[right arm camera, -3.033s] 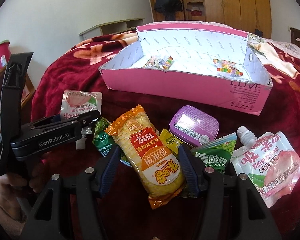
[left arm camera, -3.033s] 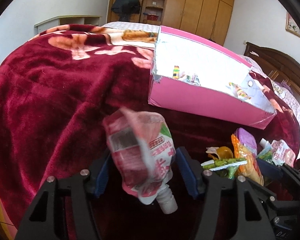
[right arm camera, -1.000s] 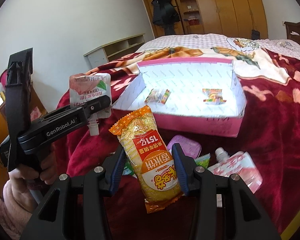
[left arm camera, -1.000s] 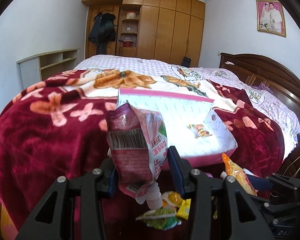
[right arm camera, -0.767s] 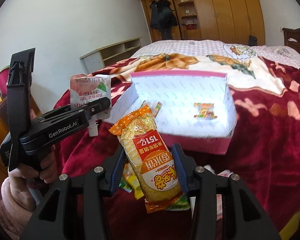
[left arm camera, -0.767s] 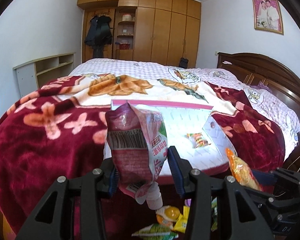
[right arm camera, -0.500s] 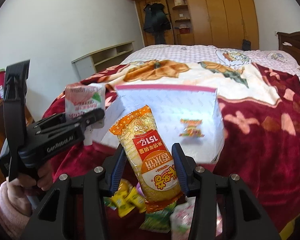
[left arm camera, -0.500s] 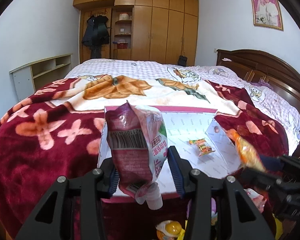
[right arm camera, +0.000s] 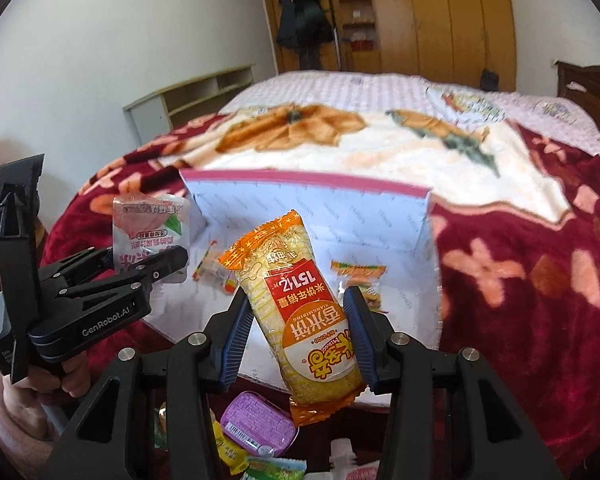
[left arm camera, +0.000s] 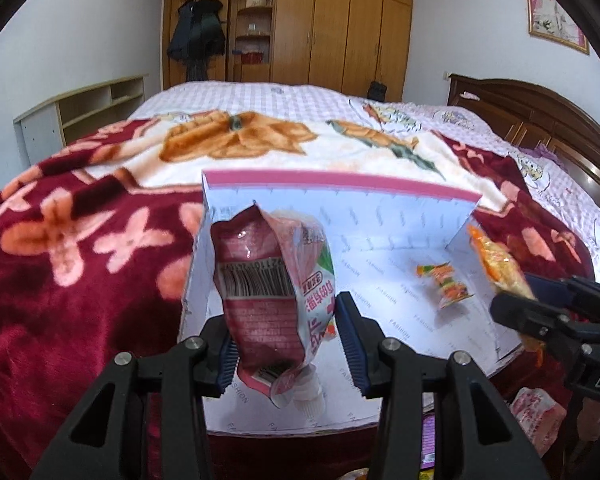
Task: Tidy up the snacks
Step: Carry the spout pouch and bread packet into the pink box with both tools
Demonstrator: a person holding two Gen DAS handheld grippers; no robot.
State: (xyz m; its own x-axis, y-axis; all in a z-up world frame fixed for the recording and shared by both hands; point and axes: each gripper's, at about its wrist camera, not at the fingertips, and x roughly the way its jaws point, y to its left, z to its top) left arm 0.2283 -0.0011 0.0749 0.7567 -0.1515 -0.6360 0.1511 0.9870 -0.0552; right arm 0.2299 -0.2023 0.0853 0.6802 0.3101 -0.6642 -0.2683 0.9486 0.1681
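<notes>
My left gripper [left arm camera: 286, 344] is shut on a pink spouted jelly pouch [left arm camera: 274, 296], spout down, held over the near left part of the pink box [left arm camera: 340, 180] with a white inside. My right gripper [right arm camera: 294, 342] is shut on an orange rice-cracker pack [right arm camera: 300, 312], held above the box's [right arm camera: 308, 178] near edge. The left gripper [right arm camera: 112, 276] with its pouch [right arm camera: 150, 236] shows at left in the right wrist view. The right gripper [left arm camera: 548, 312] with the pack [left arm camera: 496, 264] shows at right in the left wrist view. Small wrapped candies [left arm camera: 444, 284] lie inside the box.
The box sits on a red floral blanket [left arm camera: 80, 280] on a bed. Loose snacks lie in front of the box: a purple tin [right arm camera: 256, 424], a yellow candy [right arm camera: 230, 454], a green packet [right arm camera: 276, 470] and another pink pouch [left arm camera: 536, 416]. A wooden headboard [left arm camera: 548, 120] stands at right.
Both grippers have lifted their snacks off the blanket and carried them forward over the pink box. The box now fills more of both views.
</notes>
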